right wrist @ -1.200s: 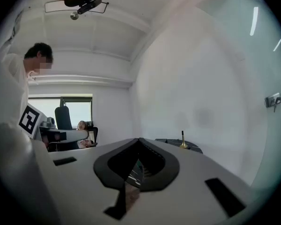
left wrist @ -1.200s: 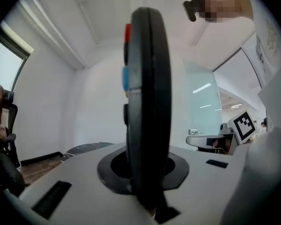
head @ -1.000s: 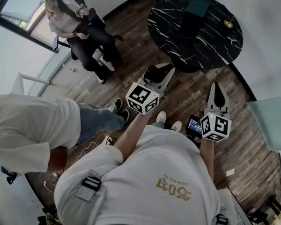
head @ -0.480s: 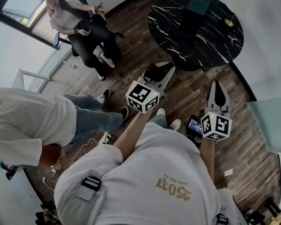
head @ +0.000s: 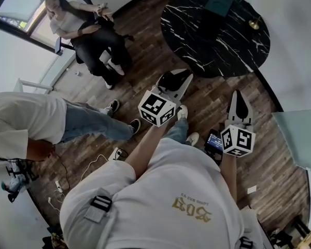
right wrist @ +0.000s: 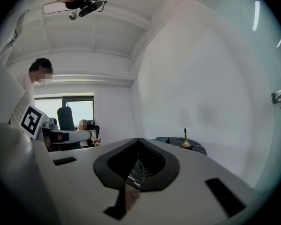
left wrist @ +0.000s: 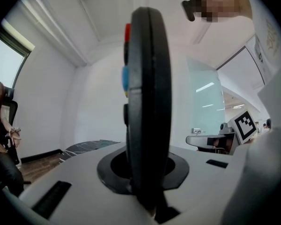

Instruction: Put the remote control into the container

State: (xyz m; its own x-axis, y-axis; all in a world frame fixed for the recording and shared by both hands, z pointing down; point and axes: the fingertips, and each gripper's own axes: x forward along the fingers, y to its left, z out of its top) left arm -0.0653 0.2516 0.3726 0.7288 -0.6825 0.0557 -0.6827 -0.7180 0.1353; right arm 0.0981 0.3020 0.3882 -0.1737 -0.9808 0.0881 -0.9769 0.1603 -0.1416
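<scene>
A black remote control (left wrist: 147, 102) stands edge-on between the jaws of my left gripper (head: 174, 82), which is shut on it; red and blue buttons show on its left edge. In the head view the remote (head: 172, 80) shows dark between the white fingers. My right gripper (head: 240, 100) is held level to the right, its jaws closed tip to tip (right wrist: 139, 142) with nothing in them. Ahead stands a round black marble table (head: 217, 45) with a dark green container (head: 219, 5) on its far side. The container (right wrist: 166, 139) also shows past the right jaws.
A small brass stand (head: 254, 25) sits on the table's right side. A person (head: 88, 30) sits on a chair at the back left, and another in a white shirt and jeans (head: 26, 128) stands at the left. Cables (head: 114, 154) lie on the wooden floor.
The standing person at the left has walked further left. My right foot has stepped forward under the left gripper. Both grippers keep their pose and the remote stays held.
</scene>
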